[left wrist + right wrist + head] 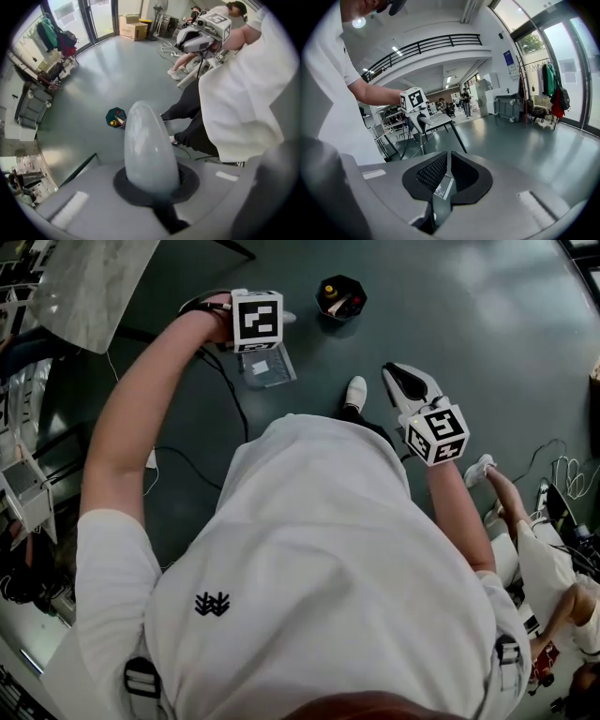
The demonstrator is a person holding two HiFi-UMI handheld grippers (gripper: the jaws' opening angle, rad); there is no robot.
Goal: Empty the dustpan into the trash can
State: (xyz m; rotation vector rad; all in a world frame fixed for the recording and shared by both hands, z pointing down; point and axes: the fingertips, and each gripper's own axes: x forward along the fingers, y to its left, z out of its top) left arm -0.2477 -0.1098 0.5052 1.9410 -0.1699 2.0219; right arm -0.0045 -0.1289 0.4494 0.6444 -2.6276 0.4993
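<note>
A pale grey dustpan hangs from my left gripper; its clear pan shows just below the marker cube. In the left gripper view its rounded handle stands out from between the jaws, which are shut on it. The trash can is a small dark tub with coloured bits inside, on the floor beyond the dustpan and slightly right, also seen in the left gripper view. My right gripper is held out to the right, apart from both; its black pads stand together with nothing between them.
Grey floor all around. A table stands at the far left, with cables trailing on the floor below it. My white shoe is near the trash can. Another person sits at the right by more cables.
</note>
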